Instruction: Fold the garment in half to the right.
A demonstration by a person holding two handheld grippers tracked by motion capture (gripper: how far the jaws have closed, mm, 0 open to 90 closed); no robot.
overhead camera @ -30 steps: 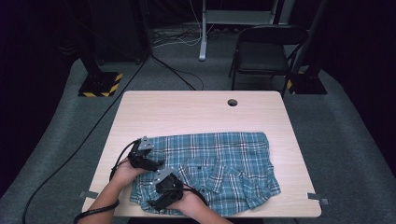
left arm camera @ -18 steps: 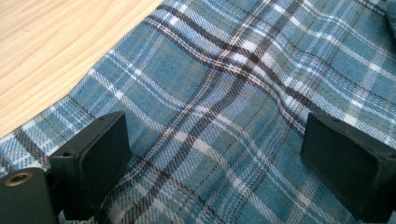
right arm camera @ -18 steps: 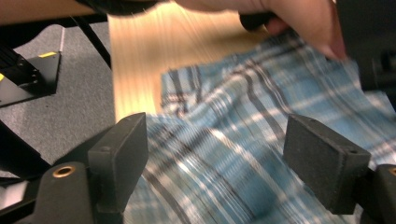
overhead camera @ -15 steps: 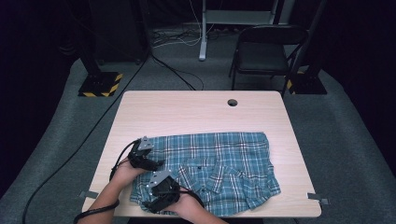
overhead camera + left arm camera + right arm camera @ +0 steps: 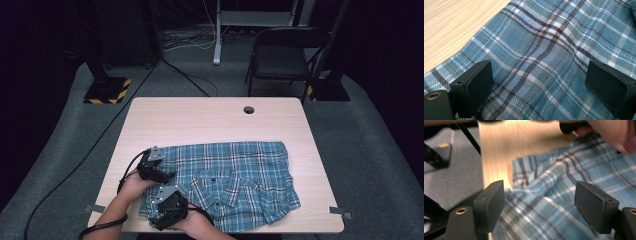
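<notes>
A blue plaid shirt (image 5: 240, 175) lies spread flat on the front half of the wooden table (image 5: 200, 120). My left gripper (image 5: 169, 176) rests over the shirt's left edge. Its jaws stand open just above the cloth (image 5: 549, 50), gripping nothing, in the left gripper view (image 5: 539, 82). My right gripper (image 5: 154, 215) is at the shirt's front left corner and points left. In the right gripper view (image 5: 539, 205) its jaws are wide apart over rumpled plaid fabric (image 5: 554, 202), not pressing on it. The other hand (image 5: 609, 132) appears at the top right of that view.
Bare wood (image 5: 454, 25) lies left of the shirt, and the table's edge and grey floor (image 5: 449, 182) are close beside my right gripper. A cable hole (image 5: 248, 109) sits at the table's back. A black chair (image 5: 285, 55) stands behind the table.
My right gripper has shifted slightly left along the shirt's front edge. The left gripper and the shirt look unchanged.
</notes>
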